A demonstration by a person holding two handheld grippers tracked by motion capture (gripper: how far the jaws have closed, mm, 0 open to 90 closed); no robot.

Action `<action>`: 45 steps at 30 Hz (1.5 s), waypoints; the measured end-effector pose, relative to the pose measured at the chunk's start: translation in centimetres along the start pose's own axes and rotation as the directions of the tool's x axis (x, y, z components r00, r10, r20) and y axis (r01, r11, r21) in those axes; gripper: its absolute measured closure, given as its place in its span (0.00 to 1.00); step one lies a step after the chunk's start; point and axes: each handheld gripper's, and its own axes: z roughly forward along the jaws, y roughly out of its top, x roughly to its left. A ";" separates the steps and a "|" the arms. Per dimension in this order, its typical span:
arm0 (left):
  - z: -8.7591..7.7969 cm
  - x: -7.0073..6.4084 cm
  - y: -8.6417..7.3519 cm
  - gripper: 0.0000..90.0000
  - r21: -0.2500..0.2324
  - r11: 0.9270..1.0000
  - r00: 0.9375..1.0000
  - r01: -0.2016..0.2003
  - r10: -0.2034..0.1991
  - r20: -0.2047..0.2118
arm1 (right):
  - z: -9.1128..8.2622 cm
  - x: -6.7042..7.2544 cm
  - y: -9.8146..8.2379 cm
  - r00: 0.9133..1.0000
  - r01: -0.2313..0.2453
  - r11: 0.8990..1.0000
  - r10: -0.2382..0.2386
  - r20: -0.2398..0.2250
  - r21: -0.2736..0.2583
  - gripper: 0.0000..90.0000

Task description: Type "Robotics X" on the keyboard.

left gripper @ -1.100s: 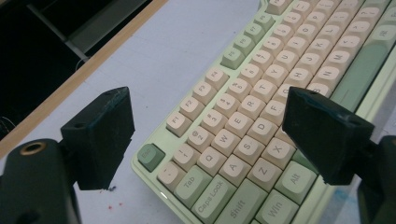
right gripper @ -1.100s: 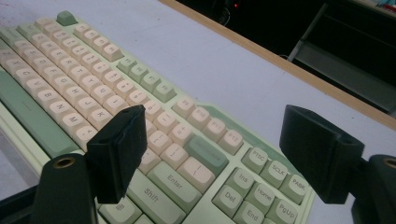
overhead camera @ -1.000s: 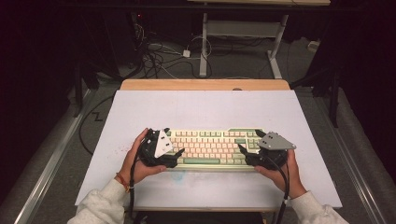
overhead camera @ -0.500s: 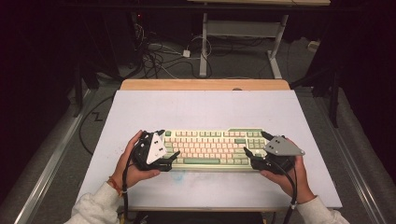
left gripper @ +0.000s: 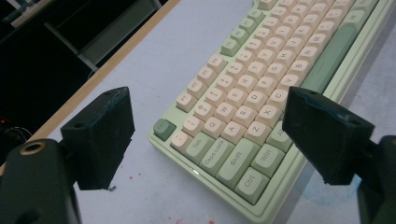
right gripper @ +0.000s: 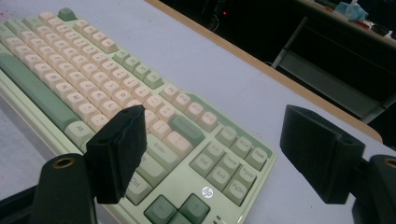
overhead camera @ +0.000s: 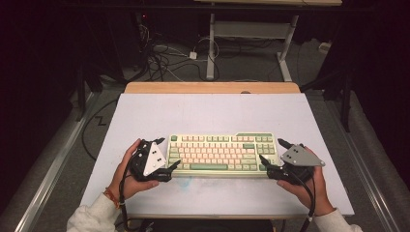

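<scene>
A pale green keyboard (overhead camera: 222, 152) with cream keys lies flat near the front middle of the white table top (overhead camera: 208, 111). My left gripper (overhead camera: 169, 152) is open at its left end. In the left gripper view the keyboard's Esc-to-Ctrl end (left gripper: 219, 140) lies ahead between the spread jaws of the left gripper (left gripper: 210, 133). My right gripper (overhead camera: 271, 151) is open at the right end. The right gripper view shows the number-pad corner (right gripper: 219, 168) between the jaws of the right gripper (right gripper: 219, 151). Neither gripper holds anything.
A wooden strip (overhead camera: 212, 88) edges the table's far side. Behind it on the dark floor lie tangled cables (overhead camera: 164, 53) and a metal desk frame (overhead camera: 251, 29). Small red specks (left gripper: 135, 179) mark the table surface near the keyboard's left end.
Both grippers have drawn outward, away from the keyboard's ends and slightly toward the person. More of each end now shows. The keyboard has stayed in place.
</scene>
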 end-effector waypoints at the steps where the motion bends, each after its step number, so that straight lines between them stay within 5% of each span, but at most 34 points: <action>1: -0.1 0.0 -0.1 0.18 0.000 1.000 1.000 0.004 -0.004 0.001 | -0.1 0.0 -0.1 1.000 0.001 1.000 -0.001 0.001 0.002 0.26; 30: -1.3 -0.4 -3.9 0.18 0.068 0.998 1.000 0.003 -0.001 -0.017 | -1.2 -1.0 -3.0 0.999 -0.006 0.999 0.004 0.034 0.040 0.25; 45: -1.8 -1.1 -7.0 0.18 0.146 0.987 0.998 0.064 -0.066 0.004 | -1.8 -1.4 -6.7 0.996 -0.072 0.993 0.067 0.053 0.093 0.24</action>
